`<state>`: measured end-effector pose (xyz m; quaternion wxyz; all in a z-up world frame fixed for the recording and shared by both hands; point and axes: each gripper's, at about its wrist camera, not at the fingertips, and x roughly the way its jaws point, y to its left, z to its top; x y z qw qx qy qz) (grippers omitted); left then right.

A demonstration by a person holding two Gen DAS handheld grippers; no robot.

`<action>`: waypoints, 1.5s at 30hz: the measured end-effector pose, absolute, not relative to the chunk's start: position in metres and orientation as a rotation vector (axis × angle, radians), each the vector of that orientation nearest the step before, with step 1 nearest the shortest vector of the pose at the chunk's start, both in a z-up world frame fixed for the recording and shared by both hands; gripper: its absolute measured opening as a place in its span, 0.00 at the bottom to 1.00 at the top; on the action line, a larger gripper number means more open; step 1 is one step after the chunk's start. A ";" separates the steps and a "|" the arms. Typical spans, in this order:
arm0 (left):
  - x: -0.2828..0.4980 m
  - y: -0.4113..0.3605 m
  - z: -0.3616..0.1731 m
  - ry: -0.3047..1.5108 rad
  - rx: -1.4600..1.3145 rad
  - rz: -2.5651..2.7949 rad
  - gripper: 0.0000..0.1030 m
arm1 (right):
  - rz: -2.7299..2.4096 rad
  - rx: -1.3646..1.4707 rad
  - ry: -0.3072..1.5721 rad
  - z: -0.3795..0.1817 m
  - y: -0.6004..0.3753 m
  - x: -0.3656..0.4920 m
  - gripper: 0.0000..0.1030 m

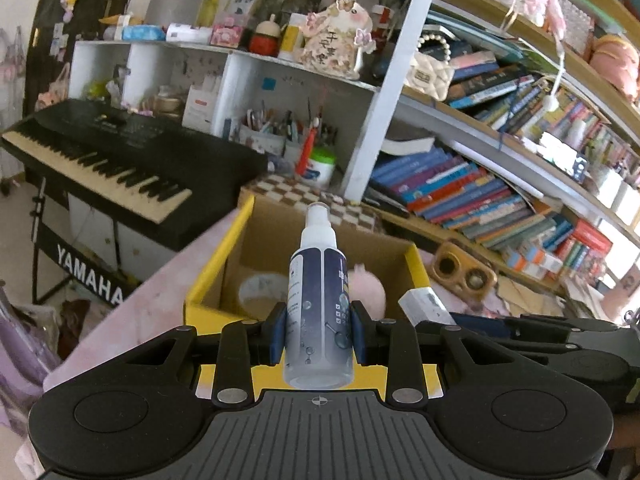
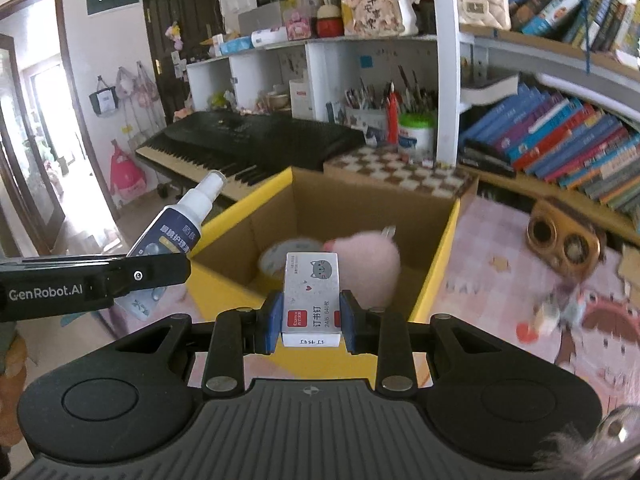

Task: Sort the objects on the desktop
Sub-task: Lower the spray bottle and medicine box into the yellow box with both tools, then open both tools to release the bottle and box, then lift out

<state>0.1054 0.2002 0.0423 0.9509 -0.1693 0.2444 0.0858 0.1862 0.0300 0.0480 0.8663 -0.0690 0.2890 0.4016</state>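
spray bottle (image 1: 319, 304) nozzle forward, lengthwise between fingers (image 1: 278, 330)

Item count, desk area

Two grippers: left gripper (image 1: 319, 330), right gripper (image 2: 311, 322). One spray bottle (image 1: 319, 304). One staple box (image 2: 311, 298). One open cardboard box (image 2: 442, 240) containing one pink plush (image 2: 372, 266) and one tape roll (image 2: 280, 262). One wooden speaker (image 2: 562, 242). One keyboard (image 1: 108, 160).
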 end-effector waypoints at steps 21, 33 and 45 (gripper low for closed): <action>0.212 0.206 -0.013 0.723 -0.286 0.242 0.30 | 1.042 -0.390 0.755 0.005 0.089 0.281 0.27; 0.228 0.200 -0.024 0.820 -0.196 0.254 0.30 | 1.134 -0.482 0.878 -0.011 0.104 0.299 0.27; 0.229 0.201 -0.025 0.805 -0.185 0.257 0.30 | 1.142 -0.499 0.907 -0.018 0.112 0.301 0.27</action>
